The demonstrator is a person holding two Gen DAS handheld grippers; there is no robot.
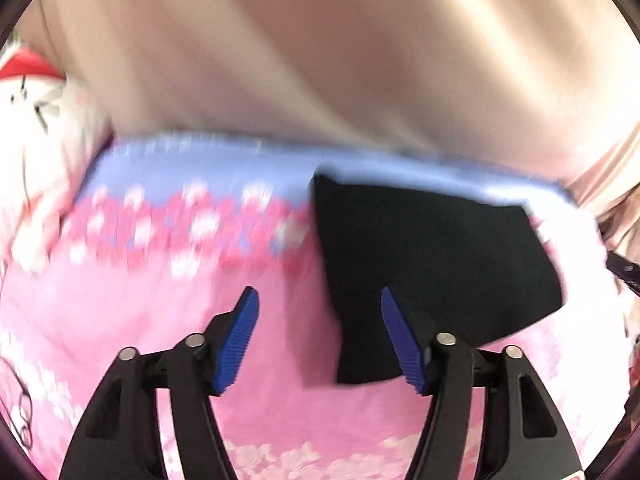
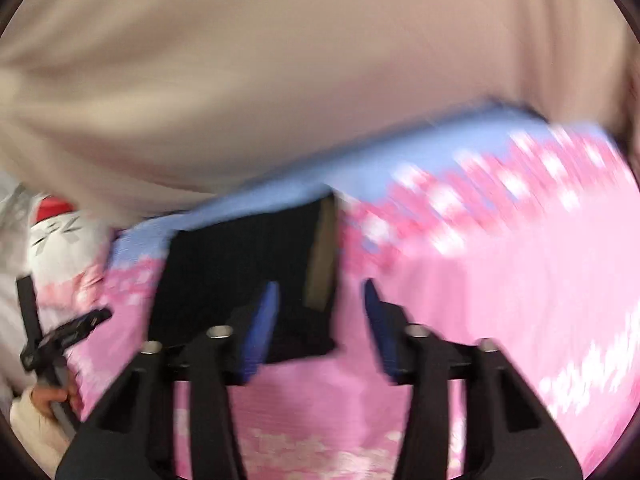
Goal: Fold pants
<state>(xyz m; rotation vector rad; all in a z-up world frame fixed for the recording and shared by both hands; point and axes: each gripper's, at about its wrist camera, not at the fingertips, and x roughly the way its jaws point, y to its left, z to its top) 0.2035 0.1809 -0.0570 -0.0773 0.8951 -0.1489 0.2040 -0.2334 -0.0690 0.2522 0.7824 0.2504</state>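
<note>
Item 1: pants point(image 1: 432, 264), one pair, black, folded into a compact rectangle. They lay flat on the blanket point(image 1: 200, 320), toward its far edge, in the blue band and the upper pink area. In your right wrist view a tan inner strip, perhaps lining, showed along the bundle's right edge.

Item 2: left claw point(image 1: 320, 336), one. You held it wide, with nothing between its two blue pads point(image 1: 240, 340). It hovered over the near left corner of the pants; whether the right pad touched the cloth could not be told.

Item 3: right claw point(image 2: 320, 328), one. You held it wide as well, gripping nothing. Its left pad sat in front of the near edge of the pants point(image 2: 232, 272), its right pad over bare pink blanket. Contact could not be told, as the view was blurred.

Item 4: blanket, one, pink with white blossom print and a pale blue border at the far side.

Item 5: curtain point(image 1: 320, 48), one expanse of beige fabric, behind the blanket.

Item 6: white cushion or plush with a red patch point(image 1: 36, 96), one, at the far left; its exact kind was unclear.

Item 7: your left hand point(image 2: 48, 396), one, seen in the right wrist view on the other tool's handle.
</note>
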